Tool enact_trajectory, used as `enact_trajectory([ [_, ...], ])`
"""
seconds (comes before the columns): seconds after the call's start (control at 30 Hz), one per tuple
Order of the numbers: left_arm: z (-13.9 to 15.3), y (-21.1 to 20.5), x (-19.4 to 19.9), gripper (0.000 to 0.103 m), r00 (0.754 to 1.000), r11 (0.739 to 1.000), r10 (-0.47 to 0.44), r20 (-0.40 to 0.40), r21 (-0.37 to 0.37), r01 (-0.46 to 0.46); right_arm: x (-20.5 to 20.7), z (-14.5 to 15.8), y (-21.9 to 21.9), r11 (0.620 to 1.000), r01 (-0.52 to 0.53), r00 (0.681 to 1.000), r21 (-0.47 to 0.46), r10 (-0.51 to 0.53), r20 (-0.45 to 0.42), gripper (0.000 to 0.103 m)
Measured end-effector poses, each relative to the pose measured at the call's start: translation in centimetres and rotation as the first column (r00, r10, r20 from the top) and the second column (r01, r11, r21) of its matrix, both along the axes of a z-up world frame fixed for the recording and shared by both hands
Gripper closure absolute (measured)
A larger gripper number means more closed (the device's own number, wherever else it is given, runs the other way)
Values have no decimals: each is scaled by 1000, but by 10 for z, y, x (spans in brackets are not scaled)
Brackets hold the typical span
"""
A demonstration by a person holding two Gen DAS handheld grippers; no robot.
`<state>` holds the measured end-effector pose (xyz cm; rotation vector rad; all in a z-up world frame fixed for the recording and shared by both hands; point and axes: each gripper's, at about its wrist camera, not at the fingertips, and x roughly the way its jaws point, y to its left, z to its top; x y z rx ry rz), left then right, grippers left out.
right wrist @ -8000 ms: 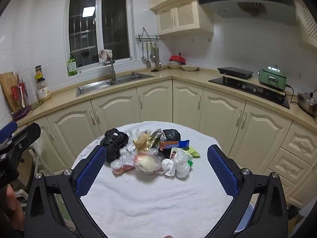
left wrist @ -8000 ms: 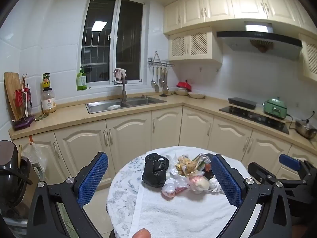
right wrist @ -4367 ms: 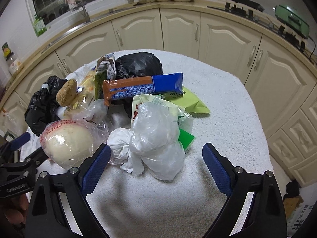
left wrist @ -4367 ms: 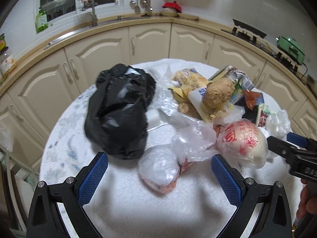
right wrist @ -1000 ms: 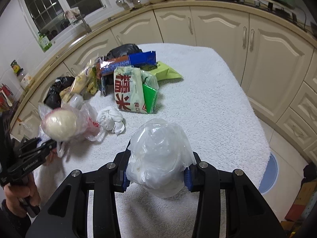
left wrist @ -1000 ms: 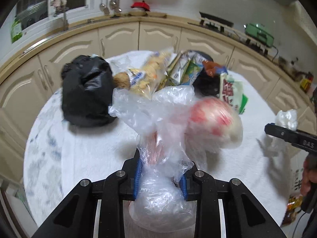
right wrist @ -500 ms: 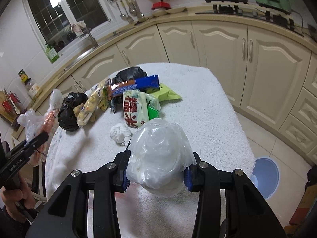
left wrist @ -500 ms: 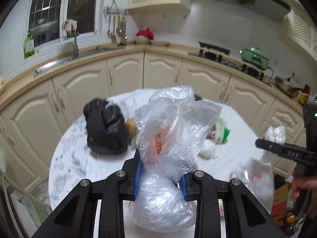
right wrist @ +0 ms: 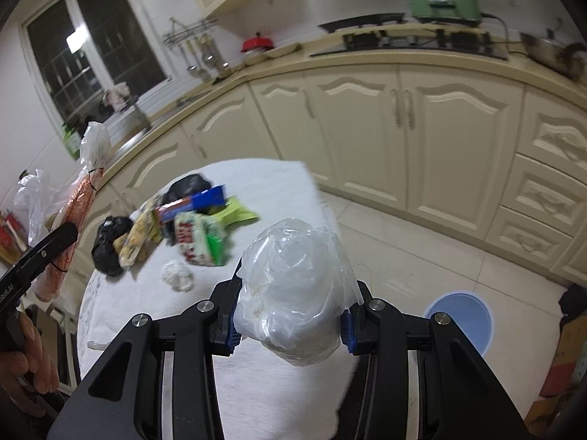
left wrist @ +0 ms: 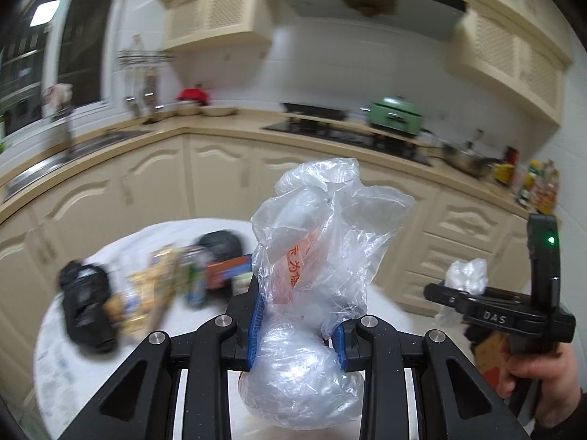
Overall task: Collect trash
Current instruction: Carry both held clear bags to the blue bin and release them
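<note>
The left hand-held gripper (left wrist: 296, 333) is clenched on a clear plastic bag with orange print (left wrist: 312, 256), its blue pads pinching the bag at a narrow waist so that a rounded bulge hangs below the pads and crumpled film stands up above them. The right hand-held gripper (right wrist: 290, 324) is clamped on a white knotted plastic bag (right wrist: 293, 293), a round, full bundle pressed from both sides by the blue pads. Both bundles are carried in the air, clear of the surface (right wrist: 256, 183), which is a round table under a white towel. In the left wrist view the right hand-held gripper shows at the right edge, gripped by the person's hand (left wrist: 539, 374), with the white bag poking above its black fingers. In the right wrist view the left hand-held gripper's black finger and the orange-printed bag appear at the left edge. On the towel lie the remaining scraps: a small white crumpled wad (right wrist: 178, 275) nearest, then a white packet with red print and a green side (right wrist: 200, 236), a black bag (right wrist: 108, 244) at the left rim, a yellowish snack wrapper (right wrist: 137, 236), an orange and blue wrapper (right wrist: 190, 201), a lime-green packet (right wrist: 238, 214), and a second black bag (right wrist: 189, 185) farthest back. A light blue round bin (right wrist: 460, 319) stands on the tiled floor to the right. Beyond run cream cabinets (right wrist: 403, 128), a worktop with a hob, and a green pot (right wrist: 444, 3).
</note>
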<state>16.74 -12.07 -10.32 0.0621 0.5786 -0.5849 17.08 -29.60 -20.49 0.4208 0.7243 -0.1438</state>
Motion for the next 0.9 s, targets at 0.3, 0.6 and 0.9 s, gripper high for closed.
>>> enact_trajectory([
  [0.3,-29,-119,13,76,971,975,-224,-81,-6,224,-68,-4,-101,974,227,974,-30,-227,-14,61],
  [0.6,-101,-240,54,76,898,921,-349,-267,82,382,-103,-72,-197,927,374,920,33,-367,-137,61],
  [0.9,-163,-357,110,76,831,861,-341,-439,208,464,-99,-161,-256,887,438,880,145,-390,-270,61],
])
